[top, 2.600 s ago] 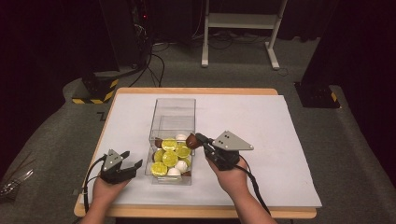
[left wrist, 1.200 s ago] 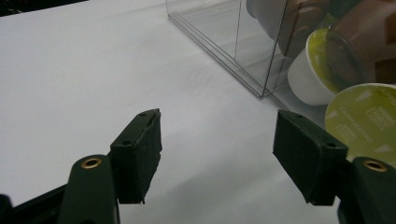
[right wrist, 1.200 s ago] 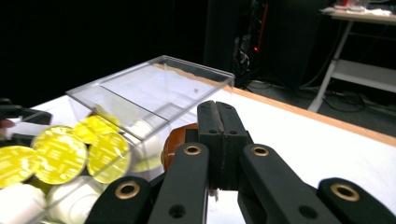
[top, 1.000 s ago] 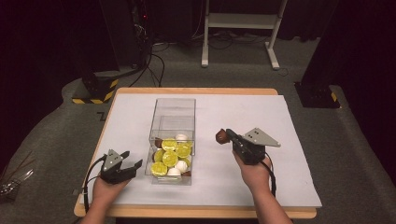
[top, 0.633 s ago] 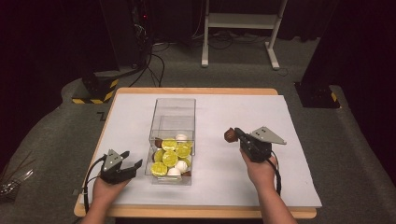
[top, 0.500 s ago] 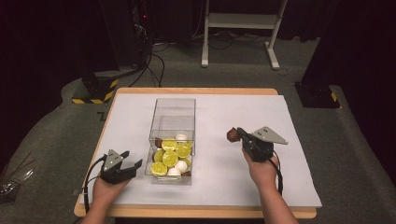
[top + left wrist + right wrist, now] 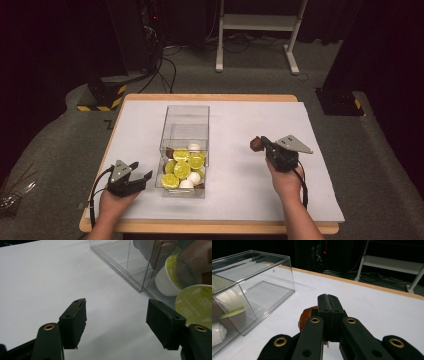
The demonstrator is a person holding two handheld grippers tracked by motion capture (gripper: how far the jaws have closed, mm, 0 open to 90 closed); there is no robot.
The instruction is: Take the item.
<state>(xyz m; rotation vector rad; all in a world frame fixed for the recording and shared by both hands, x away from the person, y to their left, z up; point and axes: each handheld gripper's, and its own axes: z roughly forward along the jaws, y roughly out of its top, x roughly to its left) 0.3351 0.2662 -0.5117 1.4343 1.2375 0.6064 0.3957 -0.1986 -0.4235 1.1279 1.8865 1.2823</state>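
A brown capsule [image 7: 257, 144] is gripped in the right gripper [image 7: 264, 145] jaws above the desk [image 7: 240, 120]; the left gripper [image 7: 141, 170] jaws are held open beside the clear box [image 7: 186, 116].

Background's pretty cluttered: a white metal stand [image 7: 260, 30] sits on the grey carpet past the table, with black cables [image 7: 165, 65] snaking across the floor beside it. There's a yellow-and-black striped base [image 7: 102, 97] off the far left corner and a dark block [image 7: 339, 100] off the right.
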